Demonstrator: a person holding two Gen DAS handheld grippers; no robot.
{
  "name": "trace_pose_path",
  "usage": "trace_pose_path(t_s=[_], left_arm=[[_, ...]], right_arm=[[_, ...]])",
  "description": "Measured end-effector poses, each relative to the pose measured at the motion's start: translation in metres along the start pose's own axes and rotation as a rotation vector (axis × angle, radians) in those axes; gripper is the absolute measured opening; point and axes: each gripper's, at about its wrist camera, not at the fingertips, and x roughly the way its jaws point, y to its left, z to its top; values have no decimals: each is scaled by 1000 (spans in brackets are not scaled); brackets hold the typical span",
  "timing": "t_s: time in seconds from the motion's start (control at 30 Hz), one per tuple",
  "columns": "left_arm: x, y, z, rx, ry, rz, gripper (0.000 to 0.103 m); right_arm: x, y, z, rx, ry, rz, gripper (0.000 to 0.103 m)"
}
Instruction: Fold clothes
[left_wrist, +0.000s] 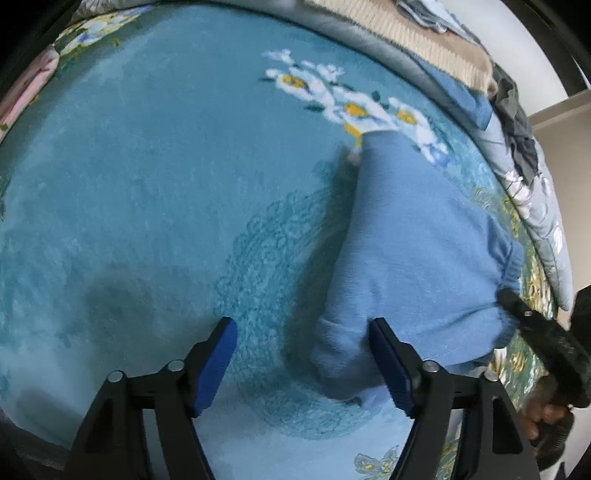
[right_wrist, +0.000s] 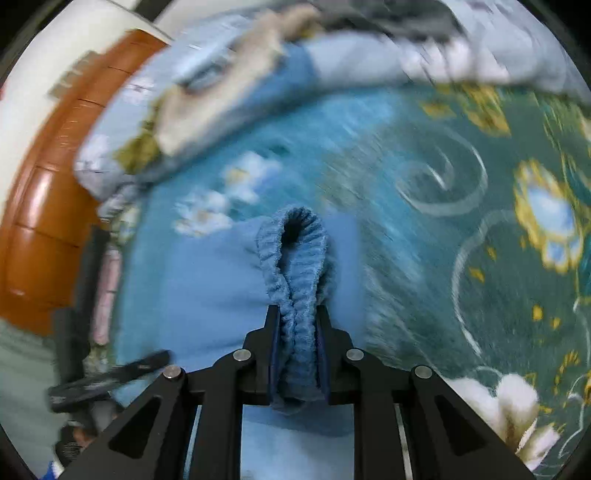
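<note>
My right gripper (right_wrist: 297, 325) has its jaws pinching the ribbed cuff (right_wrist: 295, 266) of the light blue sweater (left_wrist: 413, 251), the cuff looped up and bunched between the blue pads, and this view is smeared with motion blur. The sweater lies on the bed, spread over a teal blanket (left_wrist: 147, 166) with white and yellow flowers (left_wrist: 351, 99). Over on my left gripper (left_wrist: 306, 363), the jaws are spread wide, holding nothing, hovering just above the blanket with the near corner of the sweater sitting between the two blue pads; I can't tell whether the right pad touches the cloth. From the left wrist I see the other gripper at the sweater's right edge, a hand (left_wrist: 543, 413) on its handle. A heap of other clothes (left_wrist: 424, 40), beige and grey among them, sits along the far edge of the bed, and a brown wooden headboard (right_wrist: 48, 206) shows at the left of the right wrist view.
</note>
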Motion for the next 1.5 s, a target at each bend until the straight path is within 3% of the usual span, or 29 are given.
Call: trace_pose_path(t_s=[0.07, 0.13, 0.3, 0.47, 0.6, 0.7, 0.77, 0.87, 1.07, 1.2, 1.27, 1.33, 1.5], left_arm=[[0, 2, 0, -6, 0, -6, 80], [-3, 3, 0, -13, -8, -19, 80], [-25, -2, 1, 10, -88, -56, 79], [-41, -20, 10, 106, -177, -42, 79], [-21, -50, 21, 224, -177, -58, 79], [-3, -56, 21, 268, -150, -39, 79], [9, -51, 19, 267, -99, -14, 79], [21, -48, 21, 251, -57, -13, 79], [5, -41, 25, 212, -90, -99, 79], [-3, -26, 31, 134, -107, -182, 81], [1, -19, 34, 87, -89, -199, 89], [8, -16, 36, 59, -63, -209, 95], [24, -26, 39, 89, -21, -205, 99]], right_arm=[[7, -14, -2, 78, 1, 27, 20], [5, -13, -2, 78, -3, 29, 20], [-8, 4, 4, -27, 2, -17, 26], [-39, 5, 7, -67, -92, -86, 29], [-23, 32, 11, -145, -53, -47, 29], [-1, 46, 8, -215, -27, -86, 29], [8, 35, 8, -177, -29, -114, 29], [14, 23, 8, -109, -42, -76, 29], [0, 27, 9, -108, -49, -53, 29], [-20, 14, 1, -70, -76, -3, 48], [-25, -1, -5, -24, -76, 31, 60], [-25, -14, -11, 22, -70, 43, 81], [-12, -30, -17, 111, -44, 106, 93]])
